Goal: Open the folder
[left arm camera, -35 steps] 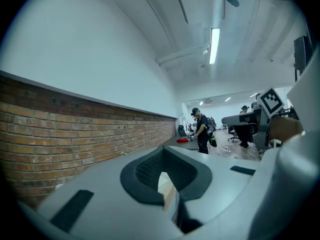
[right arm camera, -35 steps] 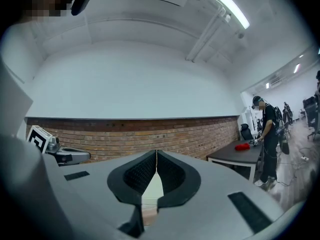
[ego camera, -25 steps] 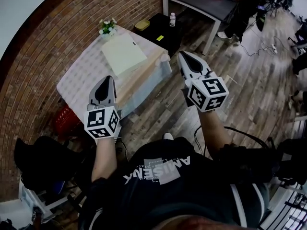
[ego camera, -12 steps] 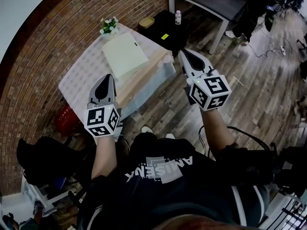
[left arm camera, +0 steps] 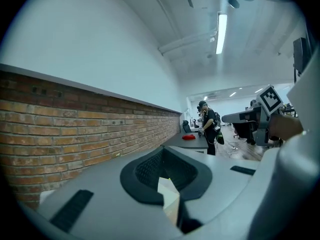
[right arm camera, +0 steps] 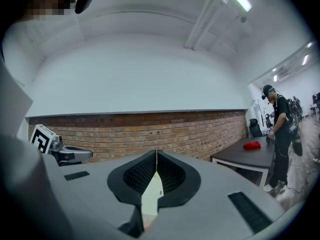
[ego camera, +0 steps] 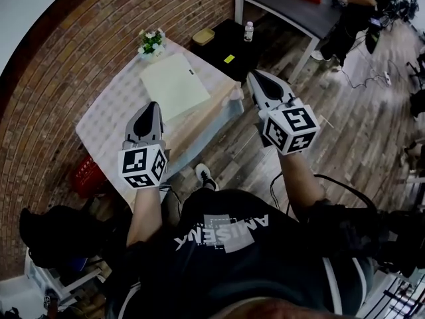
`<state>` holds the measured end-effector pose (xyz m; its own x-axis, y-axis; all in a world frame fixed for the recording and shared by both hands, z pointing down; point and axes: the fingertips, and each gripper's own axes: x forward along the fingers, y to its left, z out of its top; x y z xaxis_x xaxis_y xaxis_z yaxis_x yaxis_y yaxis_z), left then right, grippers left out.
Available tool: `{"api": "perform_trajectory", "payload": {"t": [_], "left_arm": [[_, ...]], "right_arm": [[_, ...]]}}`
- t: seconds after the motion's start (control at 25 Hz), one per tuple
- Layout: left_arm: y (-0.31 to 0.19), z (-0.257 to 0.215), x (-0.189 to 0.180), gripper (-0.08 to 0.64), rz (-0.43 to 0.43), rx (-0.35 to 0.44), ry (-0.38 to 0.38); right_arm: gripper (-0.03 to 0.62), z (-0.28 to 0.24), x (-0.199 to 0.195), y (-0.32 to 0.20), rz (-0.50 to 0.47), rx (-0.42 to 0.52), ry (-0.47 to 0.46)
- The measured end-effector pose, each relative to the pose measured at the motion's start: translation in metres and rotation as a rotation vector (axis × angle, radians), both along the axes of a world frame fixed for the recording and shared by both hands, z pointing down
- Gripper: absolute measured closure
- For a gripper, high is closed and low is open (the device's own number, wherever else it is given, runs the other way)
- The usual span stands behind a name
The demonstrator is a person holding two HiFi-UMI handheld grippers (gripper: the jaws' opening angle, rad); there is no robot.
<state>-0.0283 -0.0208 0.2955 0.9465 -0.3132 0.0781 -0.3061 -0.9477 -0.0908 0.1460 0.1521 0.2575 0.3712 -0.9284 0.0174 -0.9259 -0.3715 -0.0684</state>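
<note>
On the cloth-covered table (ego camera: pixel 99 125) in front of you the folder (ego camera: pixel 174 85) lies flat & closed, w/ your left gripper (ego camera: pixel 151 106) & right gripper (ego camera: pixel 256 77) both pinched shut on nothing, apart from it, so reaching, gripping & lifting the cover are all left to do.

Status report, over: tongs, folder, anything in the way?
Left tongs, right tongs: shut, empty. Folder closed, flat on table, untouched. Flowers at far corner, not in the way.
</note>
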Motion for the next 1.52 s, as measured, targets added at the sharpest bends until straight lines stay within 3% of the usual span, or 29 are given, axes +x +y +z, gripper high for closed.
{"api": "perform_trajectory", "payload": {"t": [0.76, 1.24, 1.52], "left_arm": [[-0.140, 0.009, 0.079, 0.548, 0.020, -0.018, -0.007], [-0.219, 0.019, 0.092, 0.546, 0.035, -0.050, 0.017], [-0.237, 0.024, 0.106, 0.546, -0.005, -0.076, 0.022]], "right_arm": [[0.551, 0.007, 0.079, -0.150, -0.007, -0.021, -0.009], [0.551, 0.020, 0.101, -0.230, 0.011, -0.068, -0.014], [0.551, 0.017, 0.119, -0.267, -0.059, -0.090, 0.002]]}}
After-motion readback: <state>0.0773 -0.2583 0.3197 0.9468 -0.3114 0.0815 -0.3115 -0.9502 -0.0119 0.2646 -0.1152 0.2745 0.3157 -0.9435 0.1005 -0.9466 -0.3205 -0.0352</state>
